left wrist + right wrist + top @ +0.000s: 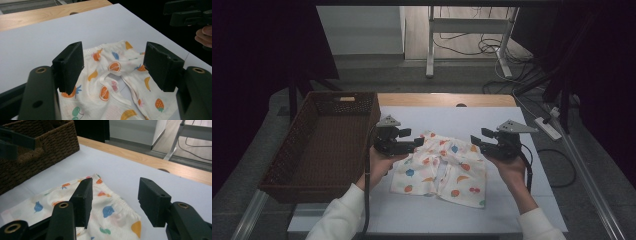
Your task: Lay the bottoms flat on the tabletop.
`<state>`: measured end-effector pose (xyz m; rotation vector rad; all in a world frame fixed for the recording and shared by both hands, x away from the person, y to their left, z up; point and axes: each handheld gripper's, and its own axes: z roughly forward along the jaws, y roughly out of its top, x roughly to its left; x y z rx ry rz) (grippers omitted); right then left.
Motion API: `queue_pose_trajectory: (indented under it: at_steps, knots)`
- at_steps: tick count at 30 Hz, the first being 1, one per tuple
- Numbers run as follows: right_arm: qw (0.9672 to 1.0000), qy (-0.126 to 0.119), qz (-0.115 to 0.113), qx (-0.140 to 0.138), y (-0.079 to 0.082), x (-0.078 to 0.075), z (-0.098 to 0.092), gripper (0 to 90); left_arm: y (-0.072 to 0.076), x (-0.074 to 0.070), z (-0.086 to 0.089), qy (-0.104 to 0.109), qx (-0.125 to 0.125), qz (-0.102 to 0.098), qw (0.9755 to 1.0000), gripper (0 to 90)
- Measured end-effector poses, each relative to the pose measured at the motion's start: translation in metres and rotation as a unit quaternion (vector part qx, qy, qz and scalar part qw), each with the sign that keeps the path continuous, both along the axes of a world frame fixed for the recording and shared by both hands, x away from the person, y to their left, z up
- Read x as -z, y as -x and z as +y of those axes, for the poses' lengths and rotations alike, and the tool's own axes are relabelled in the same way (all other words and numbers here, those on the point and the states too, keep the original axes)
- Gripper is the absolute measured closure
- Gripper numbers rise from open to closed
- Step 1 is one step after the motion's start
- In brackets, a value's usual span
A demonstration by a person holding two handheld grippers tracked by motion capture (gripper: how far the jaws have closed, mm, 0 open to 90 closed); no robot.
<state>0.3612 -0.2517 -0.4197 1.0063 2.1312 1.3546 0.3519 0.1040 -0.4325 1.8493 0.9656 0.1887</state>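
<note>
1. Spread flat on the white table (pixel 492 210), a small pair of fruit-print shorts (pixel 442 170), just right of the wicker basket (pixel 319 145), not touching it.
2. Waistband toward the table's far edge, leg openings toward the person; long axis running near to far, skewed slightly right at the near end.
3. Hovering at the waistband's left corner, left gripper (pixel 413 142), jaws wide apart, nothing held; fabric lying between them in the left gripper view.
4. At the right corner, right gripper (pixel 477 141), likewise wide open and empty.
5. Looks like a symmetric two-corner pinch being lined up, probably for folding or a lift toward the basket.
</note>
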Motion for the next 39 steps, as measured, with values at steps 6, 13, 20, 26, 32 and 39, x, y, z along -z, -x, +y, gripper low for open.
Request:
queue_pose_trajectory:
  at_steps: [6,13,20,26,32,39]
  knots:
    - [1.0,0.004,0.003,0.005,0.0,0.003,-0.004,46.6,0.002,0.002,0.0,-0.004,0.003,0.002,1.0,32.7]
    - [0.9999,0.01,0.013,0.002,-0.003,0.008,-0.005,46.0,0.006,0.004,-0.001,-0.009,0.018,-0.001,0.9998,34.0]
    - [0.9994,0.019,0.028,0.001,-0.007,0.015,-0.006,44.0,0.008,0.006,-0.005,-0.017,0.028,-0.003,0.9994,34.3]
    - [0.9987,0.023,0.046,-0.003,-0.011,0.021,-0.008,39.6,0.008,0.007,-0.007,-0.015,0.032,0.0,0.9994,34.3]
    - [0.9976,0.031,0.061,-0.012,-0.014,0.027,-0.006,35.9,0.008,0.009,-0.008,-0.017,0.034,0.002,0.9993,34.2]
    - [0.9966,0.035,0.075,-0.006,-0.025,0.036,-0.004,35.4,0.008,0.01,-0.013,-0.02,0.042,0.004,0.9989,34.2]
